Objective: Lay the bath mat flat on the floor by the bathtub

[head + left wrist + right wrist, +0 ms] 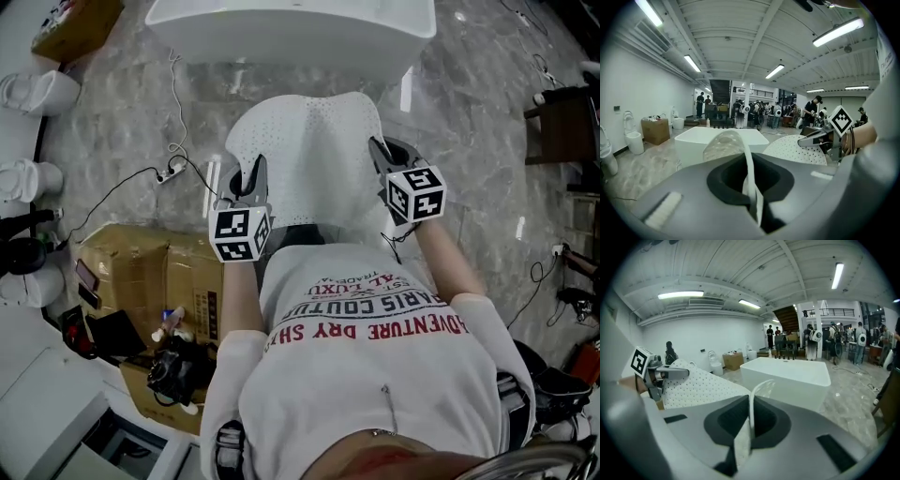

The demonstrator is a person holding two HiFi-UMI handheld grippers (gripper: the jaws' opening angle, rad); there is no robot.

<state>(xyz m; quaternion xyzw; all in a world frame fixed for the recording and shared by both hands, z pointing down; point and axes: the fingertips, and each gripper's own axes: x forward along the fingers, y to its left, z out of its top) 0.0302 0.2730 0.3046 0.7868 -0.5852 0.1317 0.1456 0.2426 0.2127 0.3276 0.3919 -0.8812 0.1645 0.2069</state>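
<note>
A white bath mat (309,155) dotted with small holes hangs spread between my two grippers, above the marble floor and just short of the white bathtub (291,28). My left gripper (253,180) is shut on the mat's left edge, and my right gripper (380,150) is shut on its right edge. In the left gripper view a thin fold of mat (751,187) runs up between the closed jaws, with the tub (693,143) beyond. The right gripper view shows the same pinch on the mat's edge (749,427), with the tub (787,376) ahead.
A cardboard box (141,272) with loose items sits on the floor at my left. A power strip with cables (171,172) lies between the box and the tub. White toilets (37,94) line the left wall; a dark stand (562,127) is at the right.
</note>
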